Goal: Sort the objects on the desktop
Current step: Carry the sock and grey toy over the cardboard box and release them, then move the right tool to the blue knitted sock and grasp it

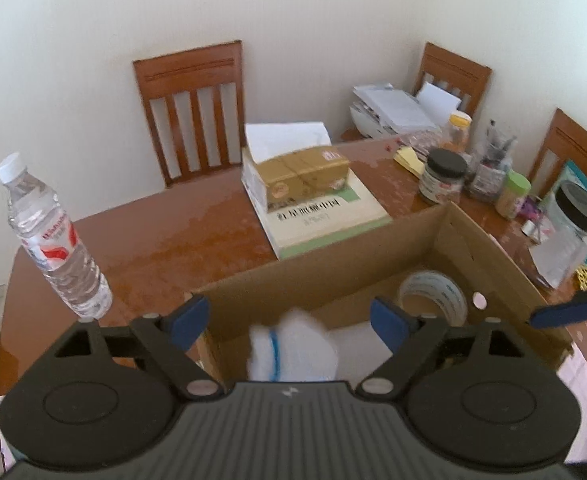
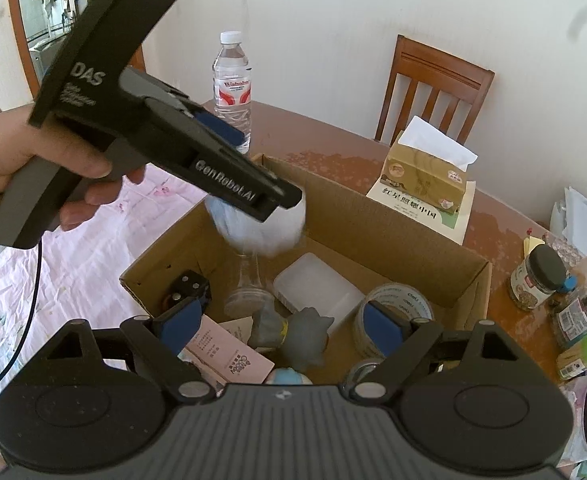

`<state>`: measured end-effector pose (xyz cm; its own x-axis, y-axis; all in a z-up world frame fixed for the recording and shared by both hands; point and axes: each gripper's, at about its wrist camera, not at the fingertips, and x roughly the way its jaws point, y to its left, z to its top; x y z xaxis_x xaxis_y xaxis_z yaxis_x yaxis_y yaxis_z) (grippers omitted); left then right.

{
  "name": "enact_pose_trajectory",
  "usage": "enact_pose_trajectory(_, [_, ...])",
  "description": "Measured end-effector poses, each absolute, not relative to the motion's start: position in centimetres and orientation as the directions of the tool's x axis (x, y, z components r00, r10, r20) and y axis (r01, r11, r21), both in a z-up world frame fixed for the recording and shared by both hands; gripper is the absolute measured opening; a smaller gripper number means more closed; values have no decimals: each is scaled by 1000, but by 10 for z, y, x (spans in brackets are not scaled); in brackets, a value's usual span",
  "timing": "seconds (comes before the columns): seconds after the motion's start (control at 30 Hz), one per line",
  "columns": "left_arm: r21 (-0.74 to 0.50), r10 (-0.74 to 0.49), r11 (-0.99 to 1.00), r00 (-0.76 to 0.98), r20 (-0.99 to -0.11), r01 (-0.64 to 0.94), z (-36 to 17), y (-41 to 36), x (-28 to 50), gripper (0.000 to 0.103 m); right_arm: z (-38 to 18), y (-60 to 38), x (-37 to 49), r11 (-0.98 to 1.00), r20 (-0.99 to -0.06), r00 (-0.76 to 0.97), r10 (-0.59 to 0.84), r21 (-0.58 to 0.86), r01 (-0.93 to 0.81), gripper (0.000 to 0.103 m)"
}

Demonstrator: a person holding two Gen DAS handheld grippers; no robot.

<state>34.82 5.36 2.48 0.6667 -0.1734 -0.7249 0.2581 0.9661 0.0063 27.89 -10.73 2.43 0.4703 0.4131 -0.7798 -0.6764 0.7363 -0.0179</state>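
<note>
The right gripper (image 2: 283,326) hovered with jaws spread and empty over the cardboard box (image 2: 393,220), above a grey toy figure (image 2: 305,336) and tape roll (image 2: 397,312). Farther on, the left gripper (image 1: 289,320) stood released over the box, and a blurred white bundle (image 1: 293,350) was between its pads, seemingly dropping. The release looked best made low and central, clear of the glass (image 2: 249,284) below.

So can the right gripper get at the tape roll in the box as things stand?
Probably yes. The right gripper is open above the cardboard box, and the tape roll lies uncovered just beyond its right finger, with nothing on top.
</note>
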Motion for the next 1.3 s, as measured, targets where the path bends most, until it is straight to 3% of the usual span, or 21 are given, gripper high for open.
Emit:
enact_pose_trajectory(0.57, [14,-179,958,634,-752,287,25,59,317,90,19,-117,263,754,-791,463,400,-3,-657,91])
enact_pose_trajectory(1.3, [17,-235,925,605,-760,381,29,34,220,91,2,-149,214,791,-801,458,385,31,-612,91])
